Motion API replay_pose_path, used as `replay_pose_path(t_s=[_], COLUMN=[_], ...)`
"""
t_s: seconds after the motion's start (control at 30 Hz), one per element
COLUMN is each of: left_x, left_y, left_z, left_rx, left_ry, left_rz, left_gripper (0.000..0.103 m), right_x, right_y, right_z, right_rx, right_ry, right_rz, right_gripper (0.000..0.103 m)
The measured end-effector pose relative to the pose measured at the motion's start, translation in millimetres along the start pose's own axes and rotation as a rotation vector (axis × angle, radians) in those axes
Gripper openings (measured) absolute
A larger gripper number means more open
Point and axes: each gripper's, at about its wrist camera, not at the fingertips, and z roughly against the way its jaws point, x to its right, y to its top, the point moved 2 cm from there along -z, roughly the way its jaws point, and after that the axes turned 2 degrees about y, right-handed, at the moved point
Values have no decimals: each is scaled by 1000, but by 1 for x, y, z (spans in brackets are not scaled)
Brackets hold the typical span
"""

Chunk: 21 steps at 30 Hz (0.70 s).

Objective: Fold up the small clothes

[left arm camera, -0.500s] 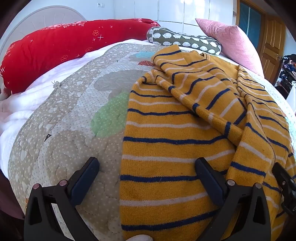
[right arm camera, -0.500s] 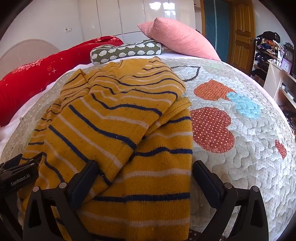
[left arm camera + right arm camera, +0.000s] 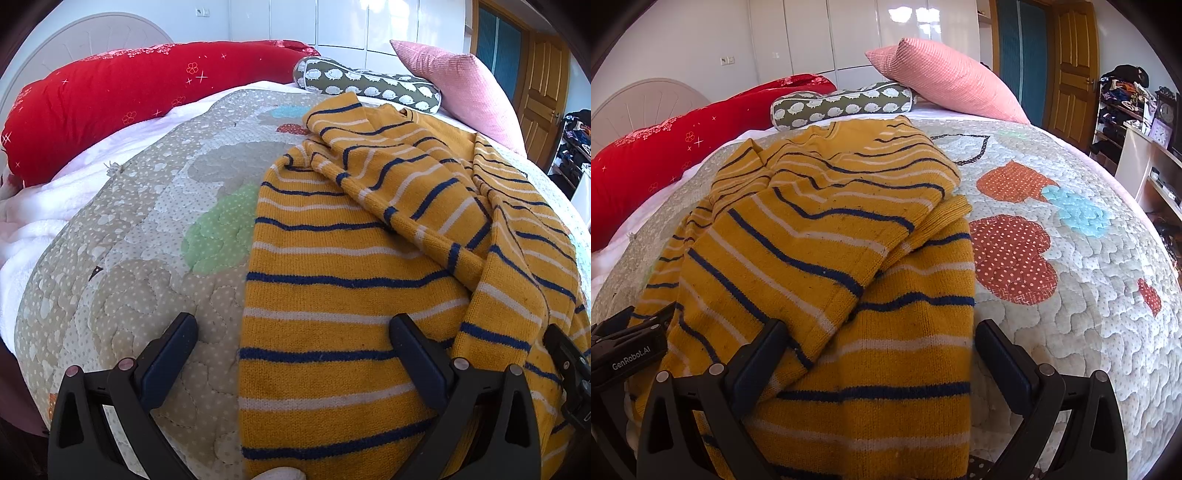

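A mustard-yellow knitted sweater [image 3: 354, 258] with navy and white stripes lies rumpled on a quilted bedspread [image 3: 147, 229], sleeves folded across its body. My left gripper [image 3: 291, 332] hovers open over the sweater's left hem edge, one finger above the quilt and one above the knit. In the right wrist view the same sweater [image 3: 849, 258] fills the left and middle. My right gripper [image 3: 879, 339] is open above its lower right edge, with nothing pinched. The left gripper's body [image 3: 624, 354] shows at the far left there, and the right gripper's body [image 3: 569, 369] at the right edge of the left wrist view.
A long red bolster [image 3: 122, 92], a hedgehog-print bolster [image 3: 369, 85] and a pink pillow [image 3: 461, 85] lie at the head of the bed. A white blanket [image 3: 44, 206] edges the left side. A wooden door [image 3: 1071, 74] and cluttered shelves [image 3: 1123, 99] stand to the right.
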Motion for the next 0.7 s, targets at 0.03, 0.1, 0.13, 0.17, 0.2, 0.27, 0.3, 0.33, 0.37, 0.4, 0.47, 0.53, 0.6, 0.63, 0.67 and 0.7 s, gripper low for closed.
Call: replay_pose_path(t_s=[0.03, 0.1, 0.13, 0.17, 0.2, 0.27, 0.3, 0.33, 0.37, 0.4, 0.47, 0.53, 0.6, 0.63, 0.67, 0.7], left_x=[0, -1, 0, 0, 1, -1, 0, 0, -1, -1, -1, -1, -2, 0, 0, 0], left_y=[0, -3, -4, -3, -3, -1, -1, -2, -3, -3, -3, -3, -4, -1, -1, -1], left_z=[0, 4, 5, 5, 5, 4, 4, 4, 4, 4, 4, 4, 3, 2, 2, 2], left_rx=[1, 1, 0, 1, 2, 2, 1, 1, 3, 4, 6, 6, 4, 8, 7, 8], left_ry=[-1, -2, -1, -2, -3, -4, -4, -4, -5, -4, -6, -6, -5, -8, -8, -7], left_rz=[0, 2, 2, 2, 3, 4, 4, 4, 5, 5, 6, 7, 6, 10, 12, 12], left_gripper=[103, 103, 103, 103, 103, 103, 103, 103, 103, 103, 103, 103, 103, 103, 103, 103], right_x=[0, 0, 0, 0, 0, 0, 0, 0, 0, 1, 2, 4, 7, 9, 11, 12], right_y=[0, 0, 0, 0, 0, -1, -1, -1, -1, -1, -3, -4, -4, -4, -4, -4], right_z=[0, 0, 0, 0, 0, 0, 0, 0, 1, 1, 1, 1, 0, -1, -1, -1], right_rx=[0, 0, 1, 1, 2, 4, 5, 5, 7, 8, 8, 7, 3, 1, 1, 3], right_ry=[0, 0, 1, 0, 0, 1, 2, 3, 4, 6, 14, 28, 51, 65, 79, 90], right_rz=[0, 0, -1, -1, -1, -2, -3, -4, -5, -6, -12, -21, -39, -50, -61, -70], right_gripper=[102, 102, 102, 102, 102, 102, 102, 102, 102, 102, 102, 102, 102, 102, 102, 102])
